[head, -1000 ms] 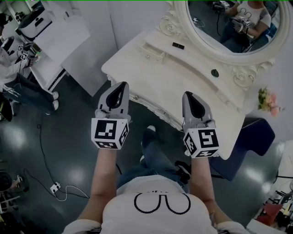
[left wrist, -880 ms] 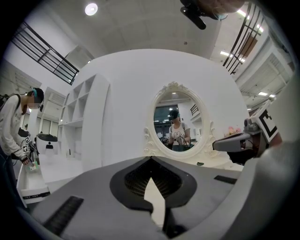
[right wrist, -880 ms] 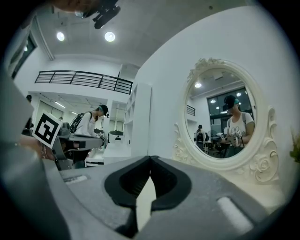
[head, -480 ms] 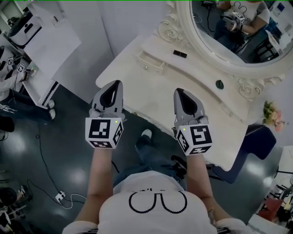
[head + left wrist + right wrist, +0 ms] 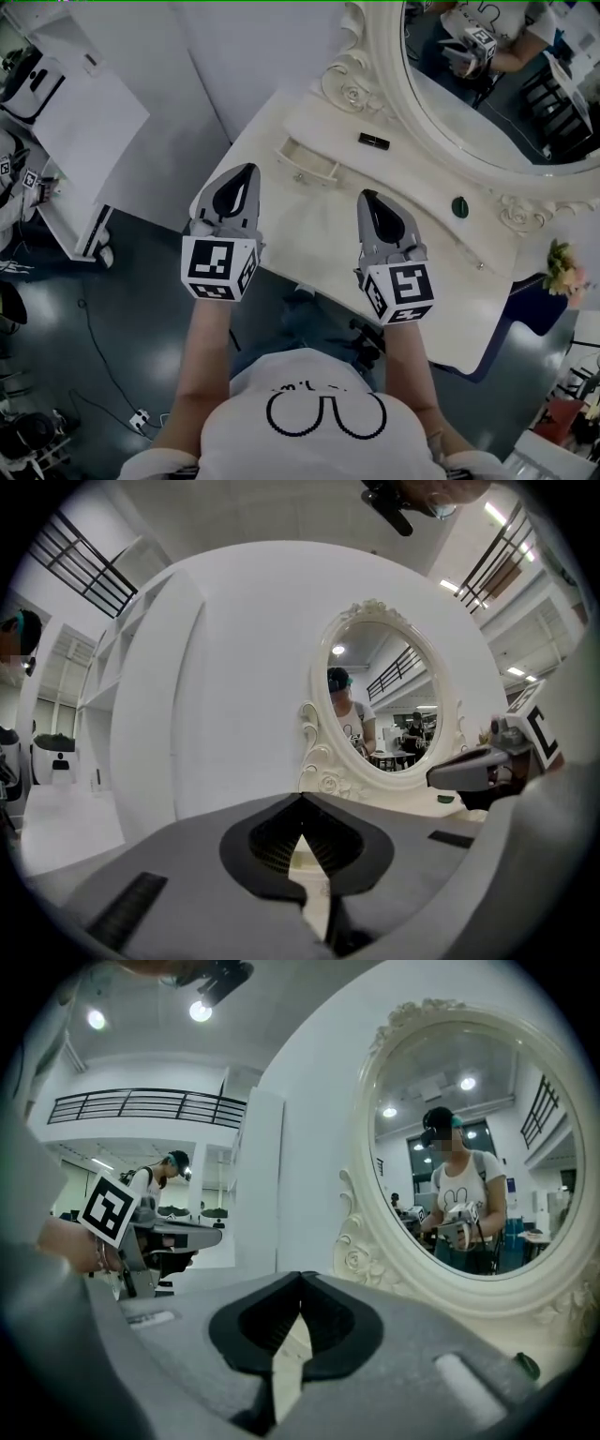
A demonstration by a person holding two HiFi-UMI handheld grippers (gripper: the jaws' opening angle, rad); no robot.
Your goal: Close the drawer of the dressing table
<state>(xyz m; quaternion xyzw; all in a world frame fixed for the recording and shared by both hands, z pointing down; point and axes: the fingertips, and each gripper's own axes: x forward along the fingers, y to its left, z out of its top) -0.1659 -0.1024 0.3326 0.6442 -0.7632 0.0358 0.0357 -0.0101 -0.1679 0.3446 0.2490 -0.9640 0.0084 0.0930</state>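
The left gripper (image 5: 246,178) and the right gripper (image 5: 370,202) are held side by side over the front edge of the white table (image 5: 422,272), both pointing toward the oval mirror (image 5: 487,103). Each gripper is clenched and holds nothing: in the left gripper view and in the right gripper view alike, the two jaws meet at their tips. The small drawer (image 5: 309,161) sits on the tabletop at the left end of the low shelf under the mirror. It looks pulled out toward the person, with its two knobs facing the grippers. It lies just ahead of the left gripper's tip and touches neither gripper. A small black item (image 5: 373,141) and a round green item (image 5: 459,207) lie further back, near the mirror frame. Flowers (image 5: 561,267) stand past the table's right end.
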